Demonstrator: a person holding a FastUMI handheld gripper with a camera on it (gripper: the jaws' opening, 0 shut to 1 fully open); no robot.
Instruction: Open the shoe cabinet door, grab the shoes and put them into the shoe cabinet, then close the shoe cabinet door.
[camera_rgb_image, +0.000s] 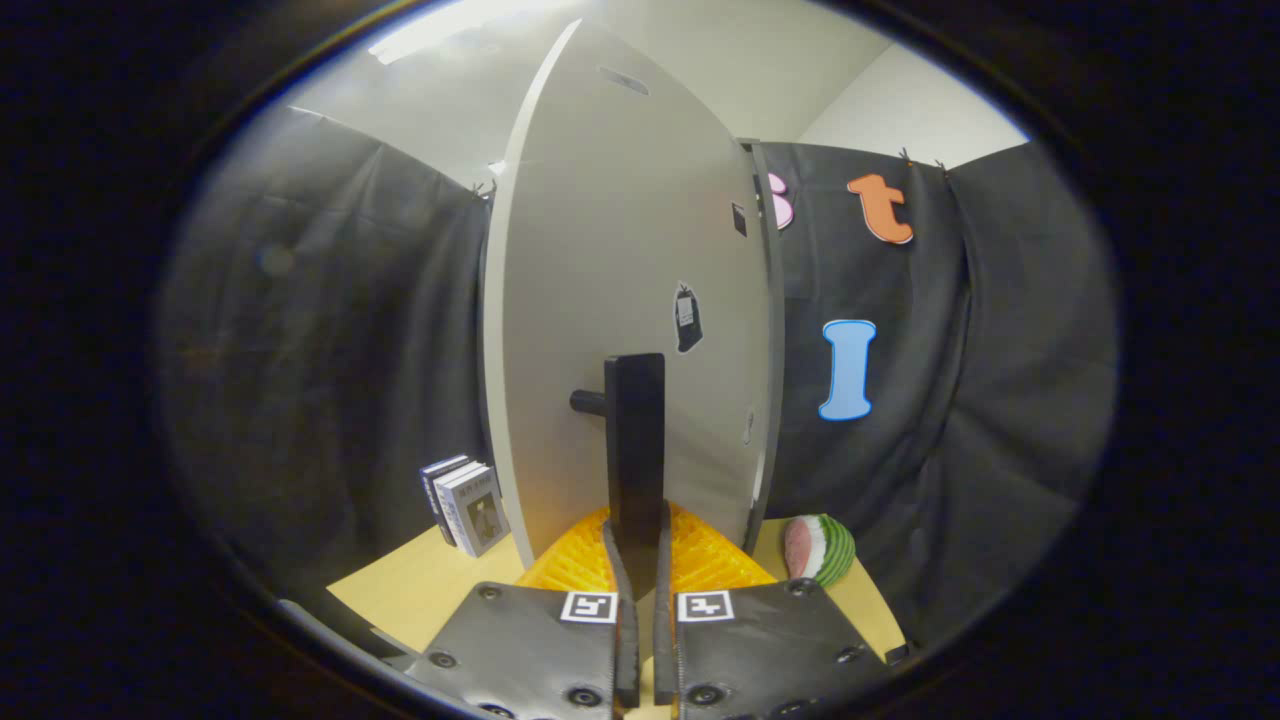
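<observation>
Backdrop: dark cloth wall (330, 330) all round, pale ceiling above, and a light wooden tabletop (440, 590) underneath.
Cabinet door: the shoe cabinet door (600, 300) stands tall and upright, long axis vertical, swung so its pale face and near edge turn toward the camera.
Handle: a dark bar handle (634, 440) runs vertically on the door, standing off it on a short peg.
Gripper: the gripper (637, 545) is nearly closed, both fingers pinching the bottom end of the handle between them.
Hidden: the cabinet body is behind the door, so its inside can't be made out; the handle's lowest tip is covered by the fingers.
Shoes: can't pick them out; an orange ribbed patch (700, 560) shows just behind the fingers, hard to identify.
Left side: a few books (465, 505) stand beside the door.
Right side: a watermelon slice toy (820, 548) sits on the table, near the door's far edge.
</observation>
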